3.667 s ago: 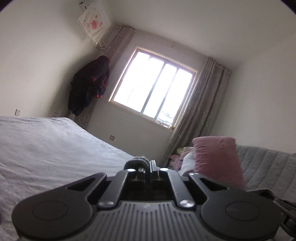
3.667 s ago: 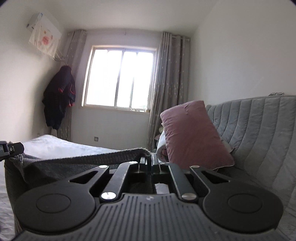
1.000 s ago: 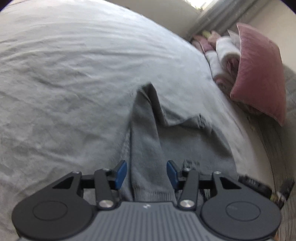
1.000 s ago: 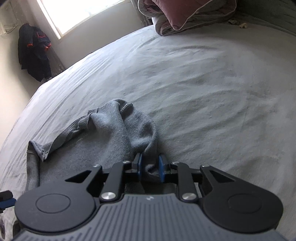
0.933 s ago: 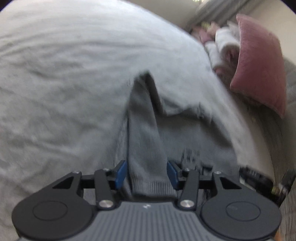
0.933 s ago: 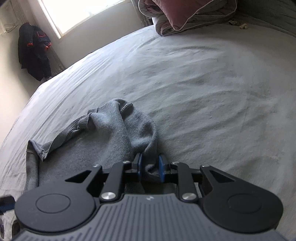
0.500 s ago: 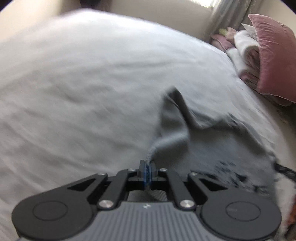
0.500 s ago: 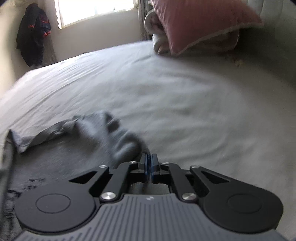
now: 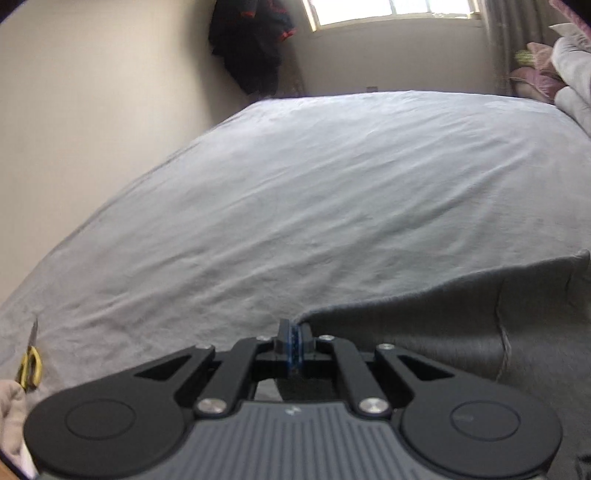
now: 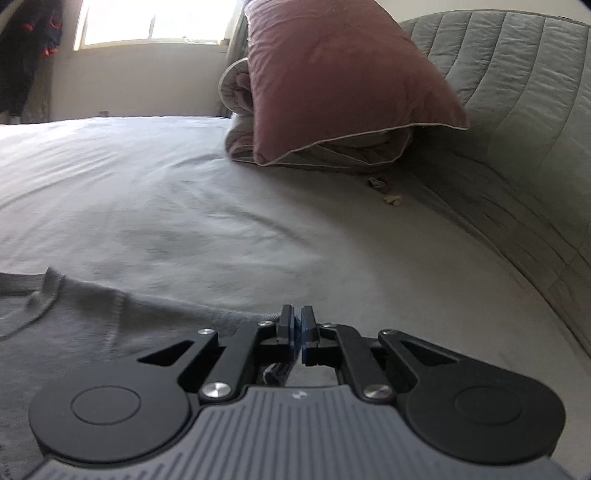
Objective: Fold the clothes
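The gray sweater [image 9: 461, 332] lies spread on the bed [image 9: 332, 184], its top edge stretched between my tools. My left tool [image 9: 294, 343] is clenched on one corner, my right tool [image 10: 296, 332] on the other. A pink pillow [image 10: 343, 74] leans by the headboard [image 10: 517, 92].

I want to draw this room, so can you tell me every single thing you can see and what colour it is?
sweater: one, grey, spread on the bed, pinched at two edges
bed sheet: one, light grey, covers the bed
pillow: one, dusty pink, leaning at the headboard
headboard: one, grey, quilted
rolled bedding: grey-pink, behind the pillow
jacket: one, dark with red trim, hanging by the window
window: one, bright
scissors: one pair, yellow handles, bed's left edge
left gripper: black, shut on sweater
right gripper: black, shut on sweater
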The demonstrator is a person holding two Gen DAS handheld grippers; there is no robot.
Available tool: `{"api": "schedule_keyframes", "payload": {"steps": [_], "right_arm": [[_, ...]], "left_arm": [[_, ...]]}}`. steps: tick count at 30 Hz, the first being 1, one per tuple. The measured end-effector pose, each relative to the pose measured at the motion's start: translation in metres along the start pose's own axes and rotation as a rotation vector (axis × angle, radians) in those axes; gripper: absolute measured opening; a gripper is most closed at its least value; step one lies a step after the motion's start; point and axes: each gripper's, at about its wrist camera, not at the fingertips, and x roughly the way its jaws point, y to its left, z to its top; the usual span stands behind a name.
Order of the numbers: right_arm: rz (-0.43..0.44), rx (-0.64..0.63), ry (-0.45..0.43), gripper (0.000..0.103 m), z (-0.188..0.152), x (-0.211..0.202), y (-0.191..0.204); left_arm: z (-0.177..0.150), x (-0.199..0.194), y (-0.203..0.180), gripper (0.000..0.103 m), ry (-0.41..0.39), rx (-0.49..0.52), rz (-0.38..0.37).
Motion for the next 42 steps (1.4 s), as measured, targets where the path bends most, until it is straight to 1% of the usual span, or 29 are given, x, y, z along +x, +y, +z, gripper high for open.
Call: {"api": "schedule_keyframes", "payload": {"steps": [3, 5, 7, 8, 9, 10, 11, 12, 13, 14, 15, 18, 21, 22, 23, 25, 29, 31, 36, 39, 42], "right_arm": [[-0.025, -0.008, 0.01, 0.003, -0.002, 0.014, -0.001], [-0.034, -0.016, 0.022, 0.003, -0.006, 0.02, 0.0], [-0.027, -0.022, 0.039, 0.004, -0.013, 0.025, 0.002], [-0.009, -0.022, 0.051, 0.004, -0.016, 0.026, 0.002], [0.008, -0.02, 0.062, 0.004, -0.018, 0.028, 0.001], [0.018, -0.016, 0.072, 0.009, -0.02, 0.029, 0.0], [0.028, -0.008, 0.078, 0.014, -0.021, 0.028, -0.002], [0.043, 0.006, 0.087, 0.017, -0.021, 0.026, -0.004], [0.06, 0.022, 0.095, 0.028, -0.022, 0.024, -0.007], [0.085, 0.045, 0.1, 0.036, -0.022, 0.019, -0.011], [0.11, 0.067, 0.104, 0.047, -0.023, 0.014, -0.016], [0.171, 0.096, 0.111, 0.047, -0.031, -0.008, -0.027], [0.217, 0.116, 0.146, 0.047, -0.04, -0.03, -0.035], [0.236, 0.127, 0.156, 0.047, -0.045, -0.039, -0.039], [0.254, 0.136, 0.165, 0.047, -0.049, -0.048, -0.041], [0.289, 0.153, 0.193, 0.048, -0.058, -0.063, -0.046], [0.366, 0.178, 0.25, 0.048, -0.078, -0.096, -0.055], [0.403, 0.18, 0.272, 0.048, -0.089, -0.113, -0.057], [0.482, 0.164, 0.336, 0.048, -0.12, -0.151, -0.065], [0.502, 0.11, 0.37, 0.048, -0.139, -0.175, -0.07], [0.518, 0.068, 0.38, 0.048, -0.155, -0.2, -0.08]], "left_arm": [[-0.007, 0.02, -0.007, 0.003, 0.01, -0.003, 0.019], [-0.013, 0.027, -0.01, 0.003, 0.024, -0.01, 0.018], [-0.022, 0.031, -0.014, 0.003, 0.047, -0.019, -0.002], [-0.026, 0.032, -0.015, 0.004, 0.052, -0.018, -0.01], [-0.029, 0.032, -0.016, 0.005, 0.04, -0.008, -0.011], [-0.031, 0.03, -0.016, 0.007, 0.024, -0.001, -0.014], [-0.033, 0.027, -0.013, 0.016, 0.017, -0.004, -0.029], [-0.034, 0.023, -0.011, 0.022, 0.01, -0.006, -0.044], [-0.036, 0.019, -0.009, 0.035, 0.005, -0.014, -0.06], [-0.038, 0.013, -0.004, 0.039, 0.004, -0.035, -0.081], [-0.04, 0.008, 0.0, 0.039, 0.005, -0.053, -0.102], [-0.048, -0.012, 0.011, 0.043, 0.028, -0.092, -0.163], [-0.06, -0.036, 0.021, 0.051, 0.065, -0.143, -0.228], [-0.065, -0.044, 0.024, 0.058, 0.079, -0.164, -0.254], [-0.07, -0.052, 0.027, 0.062, 0.093, -0.182, -0.279], [-0.081, -0.067, 0.031, 0.063, 0.125, -0.204, -0.328], [-0.109, -0.097, 0.04, 0.069, 0.187, -0.223, -0.413], [-0.127, -0.11, 0.045, 0.069, 0.219, -0.231, -0.46], [-0.174, -0.136, 0.06, 0.069, 0.288, -0.238, -0.539], [-0.197, -0.152, 0.072, 0.069, 0.301, -0.236, -0.574], [-0.218, -0.17, 0.085, 0.069, 0.311, -0.232, -0.607]]}}
